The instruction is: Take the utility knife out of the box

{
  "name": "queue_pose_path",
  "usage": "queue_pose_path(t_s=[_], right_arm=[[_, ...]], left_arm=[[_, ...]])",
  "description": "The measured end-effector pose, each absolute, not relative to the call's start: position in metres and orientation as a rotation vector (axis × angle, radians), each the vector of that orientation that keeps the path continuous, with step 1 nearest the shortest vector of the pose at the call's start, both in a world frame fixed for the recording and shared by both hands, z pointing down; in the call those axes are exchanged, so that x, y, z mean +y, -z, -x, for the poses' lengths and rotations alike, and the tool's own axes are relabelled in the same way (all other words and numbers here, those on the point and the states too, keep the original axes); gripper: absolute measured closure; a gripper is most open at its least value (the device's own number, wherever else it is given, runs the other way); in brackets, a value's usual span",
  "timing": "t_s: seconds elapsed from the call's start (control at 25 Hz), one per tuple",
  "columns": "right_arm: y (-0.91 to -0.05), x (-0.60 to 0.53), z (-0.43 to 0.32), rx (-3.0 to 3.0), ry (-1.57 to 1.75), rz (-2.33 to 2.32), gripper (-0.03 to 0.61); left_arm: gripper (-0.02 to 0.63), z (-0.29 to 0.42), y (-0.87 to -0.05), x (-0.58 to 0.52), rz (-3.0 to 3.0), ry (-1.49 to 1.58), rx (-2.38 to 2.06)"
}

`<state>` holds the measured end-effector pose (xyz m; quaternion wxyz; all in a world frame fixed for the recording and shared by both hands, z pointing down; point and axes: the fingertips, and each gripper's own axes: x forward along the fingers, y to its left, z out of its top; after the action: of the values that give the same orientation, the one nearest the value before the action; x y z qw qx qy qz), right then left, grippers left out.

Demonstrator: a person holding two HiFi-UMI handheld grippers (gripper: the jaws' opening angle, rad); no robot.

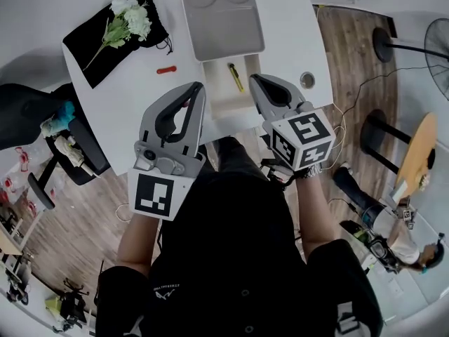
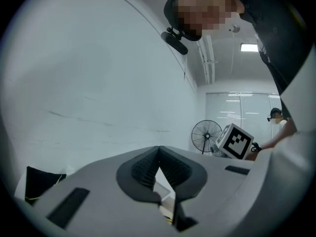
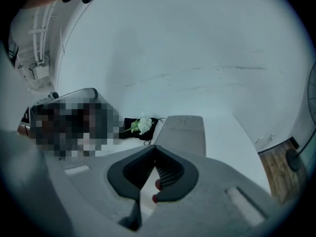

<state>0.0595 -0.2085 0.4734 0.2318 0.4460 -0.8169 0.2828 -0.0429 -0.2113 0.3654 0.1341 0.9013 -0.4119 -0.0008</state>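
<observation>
The left gripper (image 1: 198,88) has its jaws pressed together at the tips with nothing between them, as its own view shows (image 2: 159,148), and it hangs over the near part of the white worktop (image 1: 133,111), just left of the box (image 1: 217,98). The right gripper (image 1: 254,78) is likewise closed tip to tip on nothing (image 3: 154,148) and sits at the near right corner of the box, close to its right wall. The box is a pale open tray standing in the middle of the worktop between the two grippers. Inside it lies the utility knife (image 1: 236,77), yellow and black, set on a slant toward the tray's far right part and touched by neither gripper. The grey lid (image 1: 223,30) lies open on the far side of the tray, up against it, its inner face turned up and showing two round hollows at its far end; the right gripper view also catches this lid (image 3: 182,132). On the far left of the worktop a black cloth bag (image 1: 91,48) lies flat with a sprig of white flowers (image 1: 130,17) on top of it. A small red piece (image 1: 166,69) rests on the bare worktop between the bag and the box, and a small round metal thing (image 1: 307,80) sits right of the box, near the worktop's right edge
</observation>
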Motion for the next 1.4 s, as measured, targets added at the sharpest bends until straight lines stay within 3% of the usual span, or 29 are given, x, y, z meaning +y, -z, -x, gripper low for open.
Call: queue_pose_path(t_s=[0.96,1.4], right_arm=[[-0.642,-0.217,-0.066,-1.848,-0.928,-1.098,0.574],[-0.668,-0.214,-0.063,-1.742,-0.884,-1.037,0.502]], left_arm=[[0.609,0.063,-0.389,-0.239,-2.571,-0.037,-1.169],[0.609,0.074,-0.398,-0.253,-2.56,-0.04,-1.154]])
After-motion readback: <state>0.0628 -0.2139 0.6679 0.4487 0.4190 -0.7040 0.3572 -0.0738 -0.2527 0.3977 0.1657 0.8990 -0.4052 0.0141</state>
